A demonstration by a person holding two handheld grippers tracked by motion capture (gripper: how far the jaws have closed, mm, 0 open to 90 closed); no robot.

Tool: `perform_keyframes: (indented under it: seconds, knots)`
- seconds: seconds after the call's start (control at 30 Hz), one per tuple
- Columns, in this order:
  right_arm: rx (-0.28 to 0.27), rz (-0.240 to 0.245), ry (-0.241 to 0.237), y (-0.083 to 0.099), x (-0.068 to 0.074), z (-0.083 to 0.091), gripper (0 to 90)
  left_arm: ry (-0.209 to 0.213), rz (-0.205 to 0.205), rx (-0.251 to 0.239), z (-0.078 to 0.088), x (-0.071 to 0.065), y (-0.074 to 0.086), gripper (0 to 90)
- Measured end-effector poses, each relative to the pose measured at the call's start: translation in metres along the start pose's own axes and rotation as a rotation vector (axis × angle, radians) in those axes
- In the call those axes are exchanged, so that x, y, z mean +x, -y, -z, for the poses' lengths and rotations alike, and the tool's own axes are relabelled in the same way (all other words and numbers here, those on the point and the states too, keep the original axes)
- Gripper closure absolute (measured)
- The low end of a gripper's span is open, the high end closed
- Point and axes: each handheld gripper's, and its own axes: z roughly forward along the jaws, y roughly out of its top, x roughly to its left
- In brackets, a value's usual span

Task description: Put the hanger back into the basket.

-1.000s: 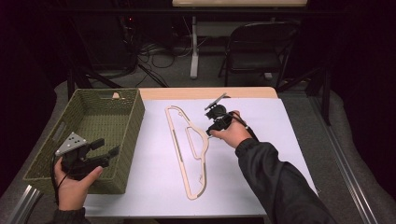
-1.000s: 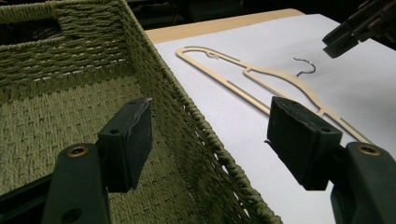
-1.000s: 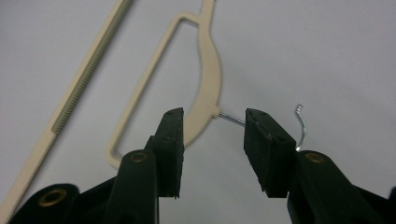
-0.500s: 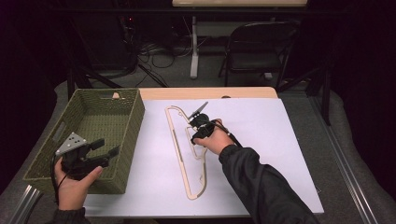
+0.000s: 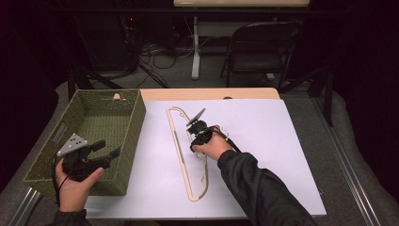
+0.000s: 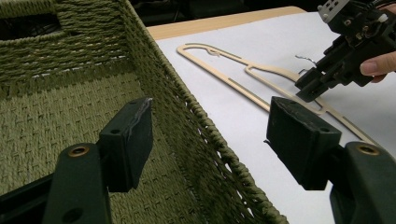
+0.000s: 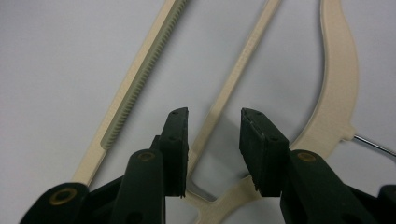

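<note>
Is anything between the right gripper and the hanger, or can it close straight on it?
Nothing visible stands in the way. The right gripper is right down over the hanger, jaws either side of its thin inner bar, which they have just been closing toward but do not press yet. The white sheet around it lies bare there.

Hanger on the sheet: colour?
Pale cream-beige hanger, clearest in the right gripper view.

table point(image 5: 244, 93): wood | white sheet point(image 5: 282, 155) | on it: green woven basket point(image 5: 134, 136), cream hanger point(image 5: 181, 155)
</note>
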Motion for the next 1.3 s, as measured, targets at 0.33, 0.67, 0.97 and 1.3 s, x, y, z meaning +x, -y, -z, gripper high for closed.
perform_keyframes:
  seconds: [0.33, 0.67, 0.97, 1.3]
  knots:
    - [0.064, 0.040, -0.010, 0.000, 0.001, -0.002, 64.8, -0.004, 0.004, 0.000, 0.001, 0.001, 0.000, 31.8]
    - [0.073, 0.032, -0.016, 0.006, 0.000, -0.007, 65.7, -0.005, 0.006, 0.004, 0.000, 0.001, 0.001, 32.0]
    - [0.037, 0.053, 0.005, 0.007, 0.004, -0.011, 69.7, -0.004, 0.008, 0.003, 0.000, 0.002, 0.001, 32.0]
    - [0.131, 0.032, 0.021, 0.005, -0.005, -0.002, 80.6, -0.008, 0.011, 0.001, 0.001, 0.003, 0.001, 32.2]
